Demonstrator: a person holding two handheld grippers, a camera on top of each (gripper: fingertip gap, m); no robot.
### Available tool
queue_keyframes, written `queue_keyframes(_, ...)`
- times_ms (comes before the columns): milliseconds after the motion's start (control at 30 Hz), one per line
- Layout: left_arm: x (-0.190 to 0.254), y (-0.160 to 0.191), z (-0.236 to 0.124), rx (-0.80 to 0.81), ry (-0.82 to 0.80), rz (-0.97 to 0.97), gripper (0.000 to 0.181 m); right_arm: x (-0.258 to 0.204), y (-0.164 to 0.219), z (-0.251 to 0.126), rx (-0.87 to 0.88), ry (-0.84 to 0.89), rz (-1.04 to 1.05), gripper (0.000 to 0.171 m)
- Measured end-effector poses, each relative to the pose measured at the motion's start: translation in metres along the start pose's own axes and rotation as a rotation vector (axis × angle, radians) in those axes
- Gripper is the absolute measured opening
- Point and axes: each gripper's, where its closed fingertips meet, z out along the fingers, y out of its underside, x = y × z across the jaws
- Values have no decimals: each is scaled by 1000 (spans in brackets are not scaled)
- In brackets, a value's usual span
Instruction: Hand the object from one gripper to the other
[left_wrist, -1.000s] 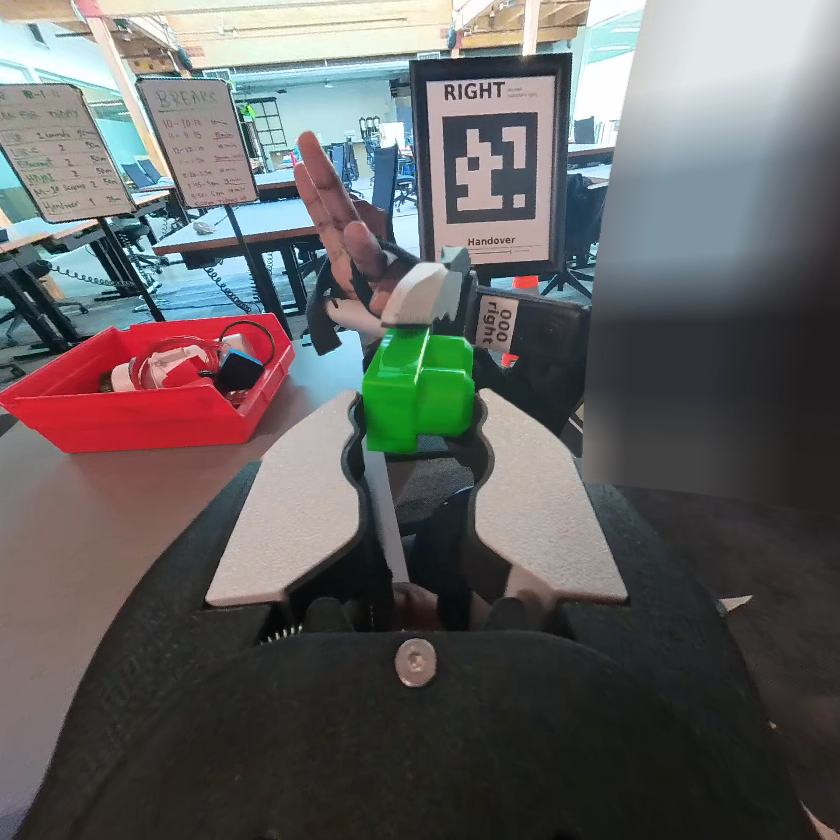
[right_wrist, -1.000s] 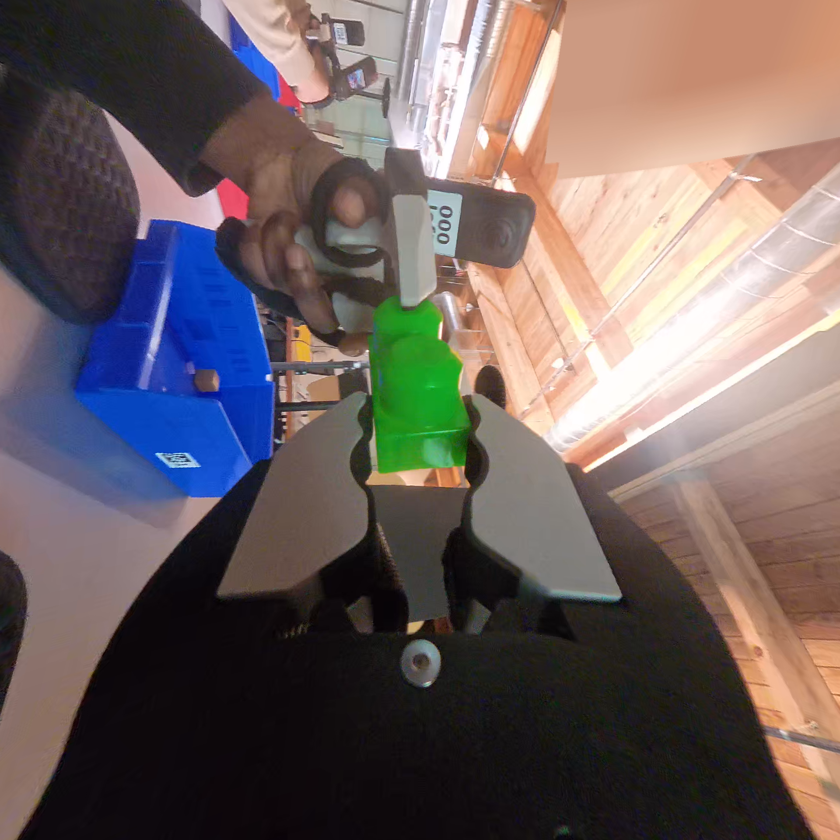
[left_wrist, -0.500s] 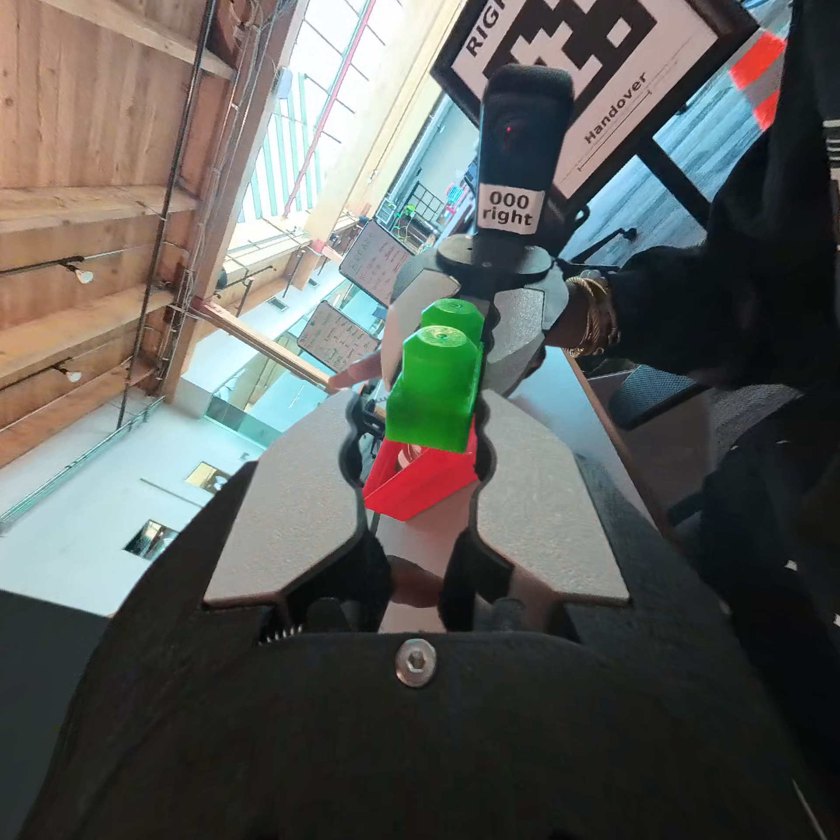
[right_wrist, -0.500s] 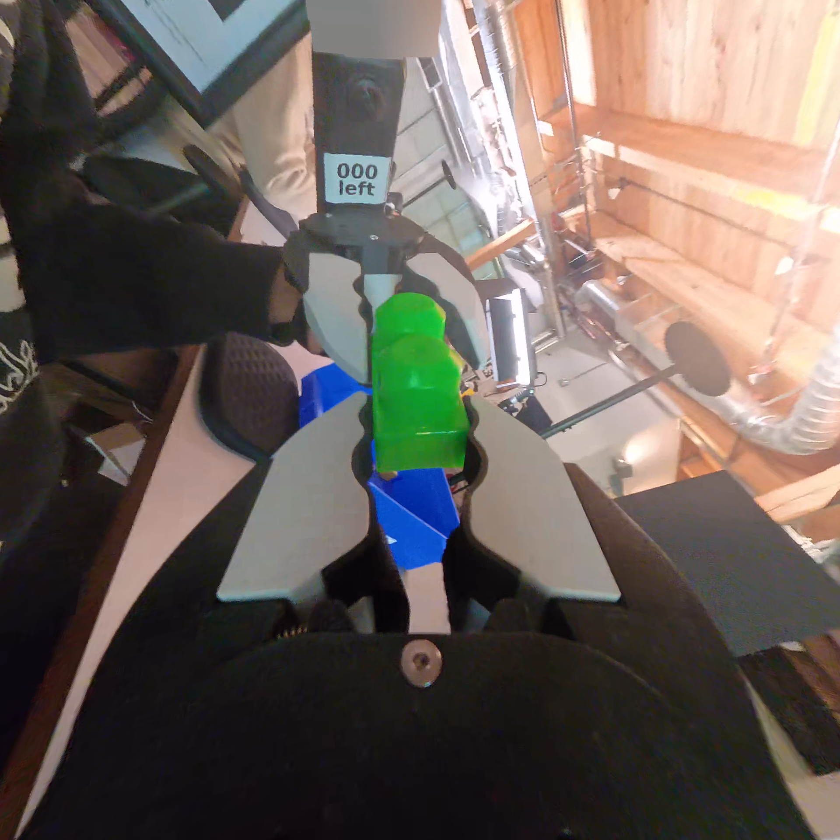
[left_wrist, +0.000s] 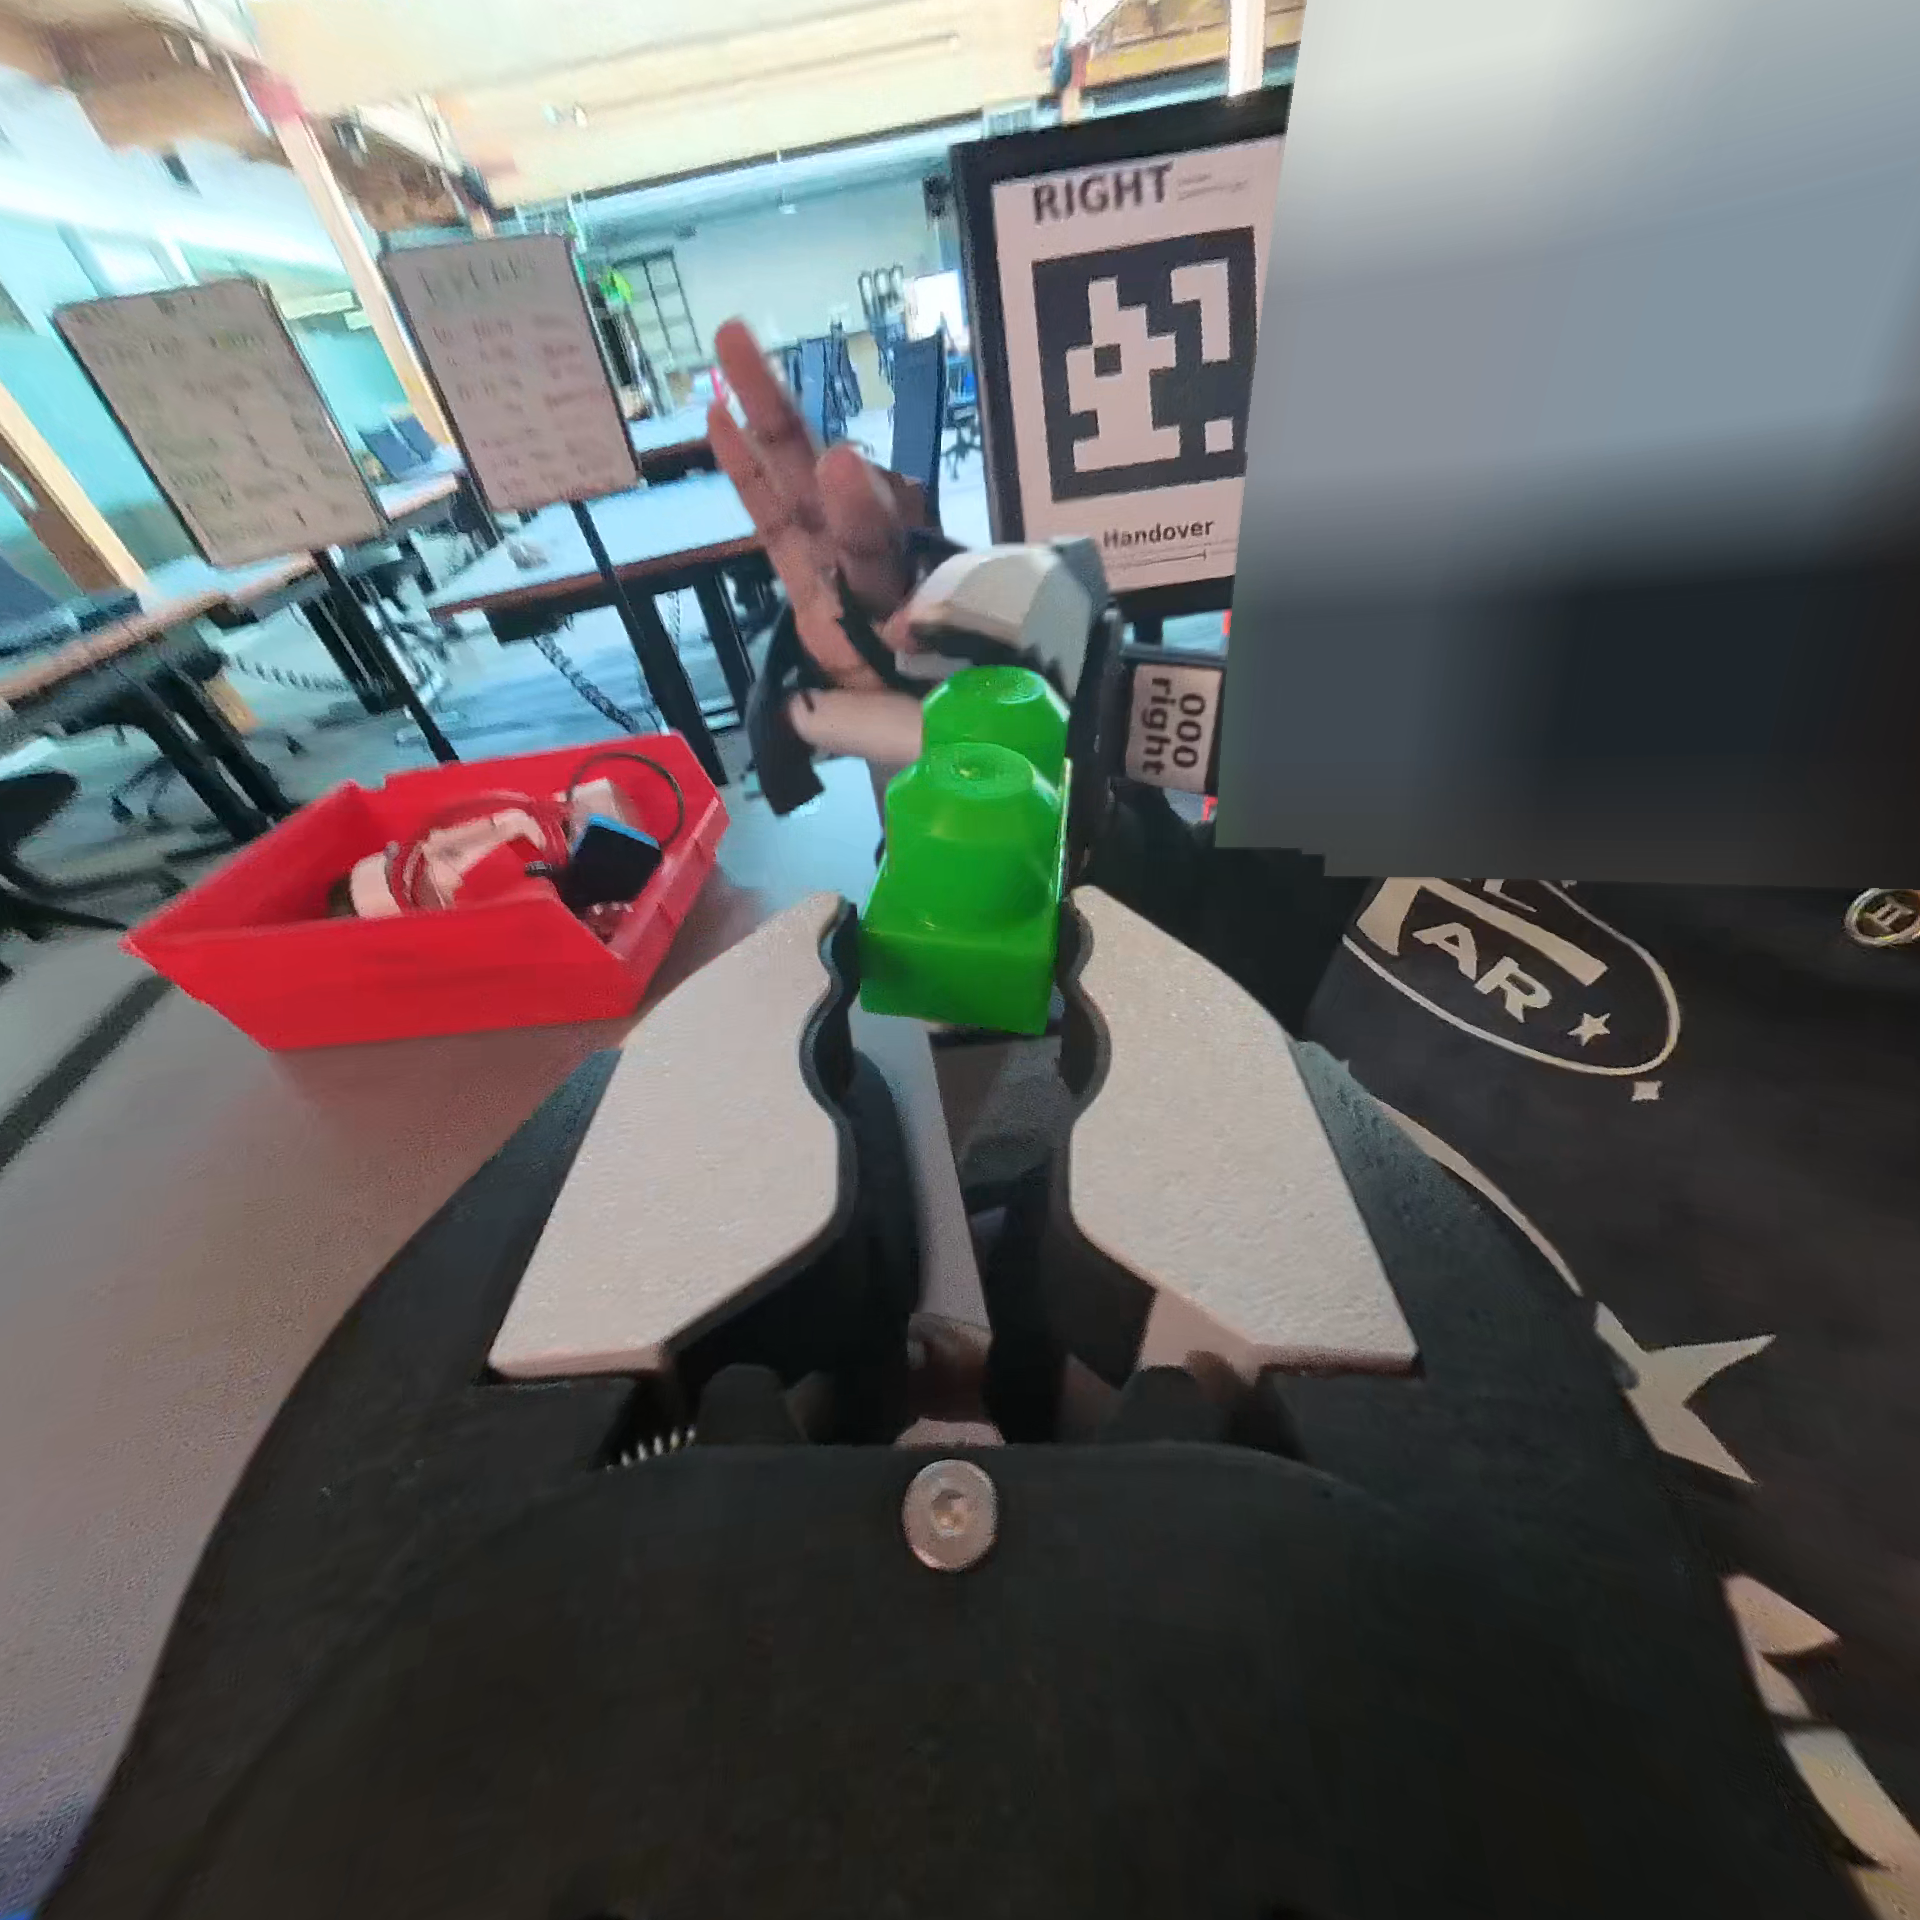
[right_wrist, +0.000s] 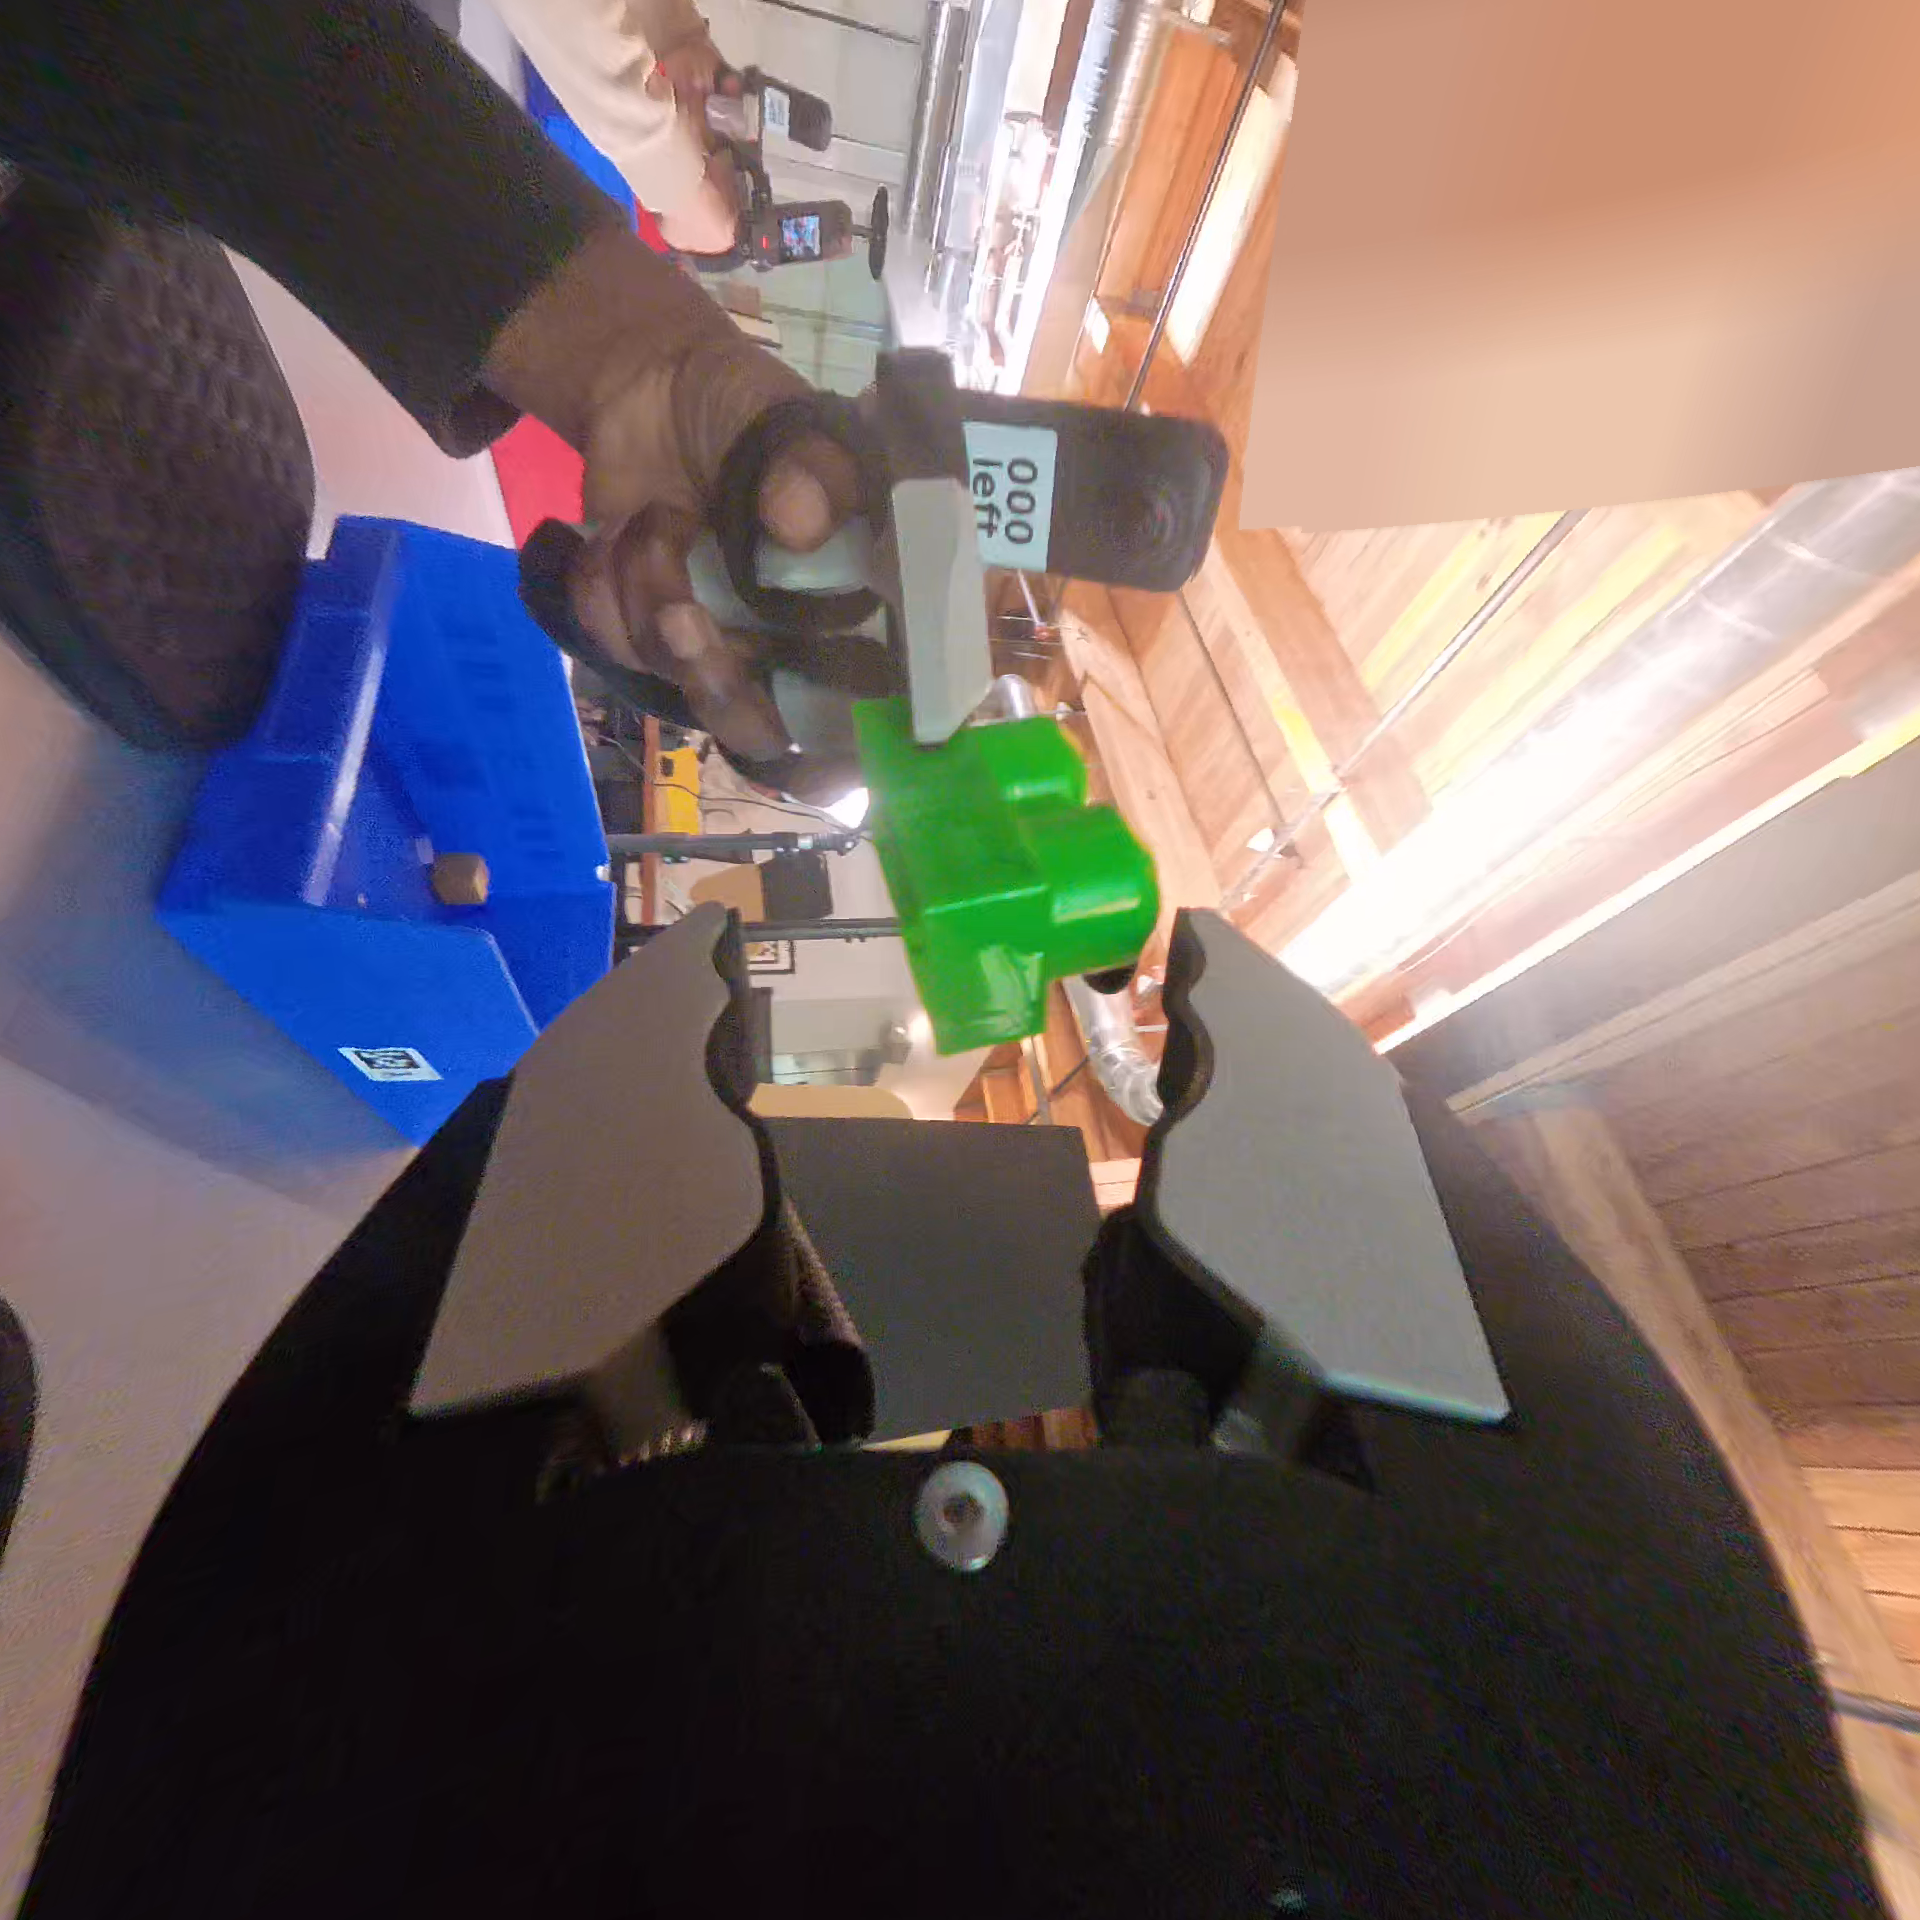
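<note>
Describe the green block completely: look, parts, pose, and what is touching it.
The green block is glossy bright-green plastic, a toy building brick with a boxy base and two rounded studs in a row. It is held in the air above the table, clamped at its base between the fingertips of the left gripper. In the right wrist view the block sits between the spread fingers of the right gripper, which are apart from it on both sides.

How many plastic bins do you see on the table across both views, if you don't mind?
2. A red bin sits left of the left gripper, which holds the green block; a blue bin lies left of the right gripper. Others may be hidden.
</note>
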Motion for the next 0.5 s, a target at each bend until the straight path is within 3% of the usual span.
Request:
queue_keyframes(67,-1,6,2,-33,7,-30,36,0,-4,1,9,6,-19,70)
queue_keyframes(133,1,8,3,-42,22,-39,36,2,-4,1,4,22,-28,48)
queue_keyframes(233,0,8,5,-31,20,3,36,1,-2,-1,-4,-16,28,46)
queue_keyframes(367,-3,-12,2,111,-125,356,59,5,3,-1,27,-61,324,46)
queue_keyframes(500,1,-17,4,90,-223,602,61,3,4,0,80,-133,605,46)
